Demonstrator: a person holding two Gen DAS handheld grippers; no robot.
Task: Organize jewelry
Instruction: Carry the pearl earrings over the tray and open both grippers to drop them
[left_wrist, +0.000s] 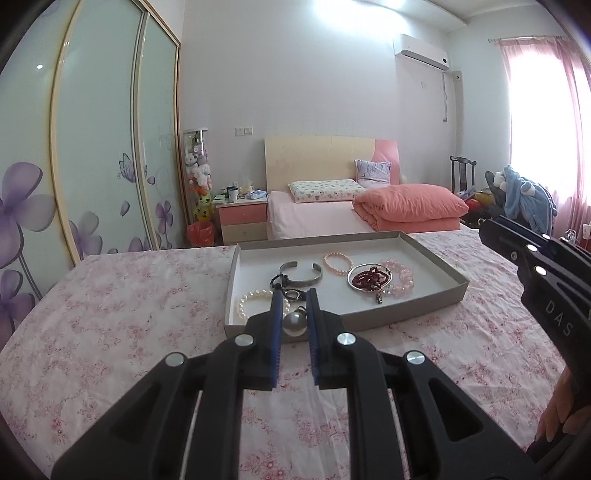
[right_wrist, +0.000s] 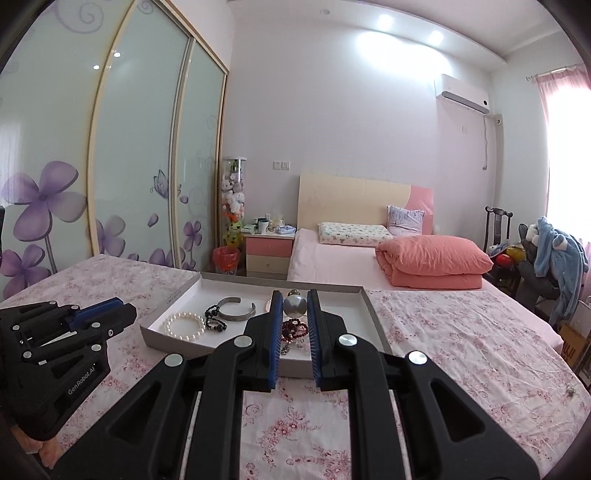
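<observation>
Between the left gripper's (left_wrist: 294, 312) blue-padded fingers sits a large silvery pearl ball (left_wrist: 294, 324), pinched at the near edge of the shallow grey cardboard tray (left_wrist: 424, 304). Inside lie a white pearl bracelet (left_wrist: 248, 303), a silver cuff bangle (left_wrist: 300, 272) and pink bead bracelets (left_wrist: 400, 280). Right gripper (right_wrist: 294, 312) also clamps a silvery ball (right_wrist: 294, 305) over the tray on the floral pink tablecloth (right_wrist: 461, 343).

Tray (left_wrist: 424, 295): matt grey cardboard, white paper-like floor. Pearl bracelet (left_wrist: 251, 301) glossy, smooth beads. Cuff bangle (left_wrist: 301, 275) brushed metal. Pink bead bracelet (left_wrist: 400, 275) translucent, shiny. Tablecloth (left_wrist: 129, 314) matt floral cotton-like cloth, lightly creased. Left gripper (left_wrist: 294, 314) matt black plastic, ribbed blue pads (left_wrist: 276, 314), polished metal pins.
</observation>
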